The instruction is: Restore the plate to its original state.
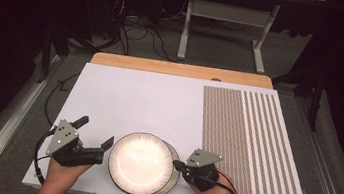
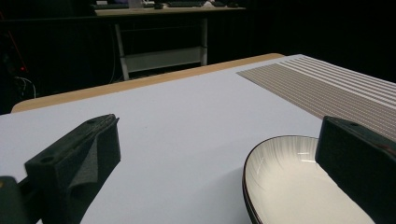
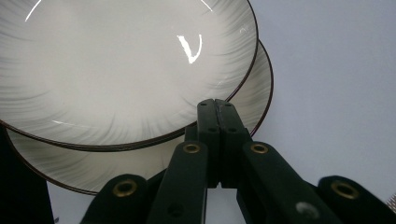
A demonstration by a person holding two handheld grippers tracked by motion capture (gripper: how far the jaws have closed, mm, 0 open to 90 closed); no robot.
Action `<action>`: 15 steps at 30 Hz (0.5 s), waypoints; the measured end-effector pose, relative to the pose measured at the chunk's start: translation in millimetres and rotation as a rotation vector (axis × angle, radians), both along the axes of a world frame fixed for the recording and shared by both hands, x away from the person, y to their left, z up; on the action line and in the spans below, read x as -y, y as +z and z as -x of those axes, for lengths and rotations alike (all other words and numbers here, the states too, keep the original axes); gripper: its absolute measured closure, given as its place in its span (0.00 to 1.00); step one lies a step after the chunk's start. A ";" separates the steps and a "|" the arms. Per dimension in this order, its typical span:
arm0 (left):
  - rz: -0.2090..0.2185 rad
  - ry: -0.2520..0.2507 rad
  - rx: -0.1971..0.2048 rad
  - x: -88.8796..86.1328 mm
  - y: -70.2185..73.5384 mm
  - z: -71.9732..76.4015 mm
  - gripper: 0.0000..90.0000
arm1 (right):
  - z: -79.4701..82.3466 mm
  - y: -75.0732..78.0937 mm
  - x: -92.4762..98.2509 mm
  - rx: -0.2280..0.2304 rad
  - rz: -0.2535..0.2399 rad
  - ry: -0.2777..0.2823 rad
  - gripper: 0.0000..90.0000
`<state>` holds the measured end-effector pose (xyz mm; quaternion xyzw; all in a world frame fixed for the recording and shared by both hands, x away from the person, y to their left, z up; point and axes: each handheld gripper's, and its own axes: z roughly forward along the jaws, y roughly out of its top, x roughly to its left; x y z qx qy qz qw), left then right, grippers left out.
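Nearest the person, at the front edge of the desk (image 1: 110,94), two hands come in from below, each with a gripper. The left gripper (image 1: 96,137) sits just to the left of the plates, its fingers (image 2: 74,163) spread wide: in the left gripper view one finger stands over the bare white surface and the other rises in front of the near plate's rim, with nothing pressed between them. The right gripper (image 1: 177,166) lies at the right side of the plates, its fingers (image 3: 215,135) pressed together with nothing between them, their tip at the rims of the two plates; whether it touches them cannot be told.

Between the grippers lie two shallow white plates with dark rims and faint grey ray lines. The upper plate (image 1: 140,162) rests on the lower plate (image 1: 174,170), shifted to the left, so that the lower one shows as a crescent at the right and front.

Farther back the white desk surface lies bare, and to the right a striped mat (image 1: 254,148) runs from near the front edge to the back. Behind the white sheet a wooden edge (image 1: 178,69) shows, and beyond it a dark floor with cables (image 1: 138,34) and a grey stand (image 1: 225,18).
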<state>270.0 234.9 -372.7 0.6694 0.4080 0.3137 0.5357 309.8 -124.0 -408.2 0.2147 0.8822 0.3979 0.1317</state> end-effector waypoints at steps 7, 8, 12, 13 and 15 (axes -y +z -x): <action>-0.001 -0.001 -0.001 -0.2 0.0 0.0 0.01 | 0.0 0.7 1.2 -0.001 0.003 -0.001 1.00; -0.001 -0.001 -0.001 -0.2 0.0 0.0 0.01 | 0.0 0.7 1.2 -0.001 0.003 -0.001 1.00; -0.001 0.000 -0.002 -0.1 -0.1 -0.1 0.01 | -0.4 1.1 2.4 0.004 -0.004 -0.008 1.00; -0.001 -0.001 -0.002 -0.1 -0.1 -0.1 0.01 | -0.2 1.1 2.6 0.002 -0.004 -0.008 1.00; -0.001 -0.001 -0.002 0.1 -0.1 -0.1 0.01 | -0.1 1.3 2.8 0.002 -0.003 -0.008 1.00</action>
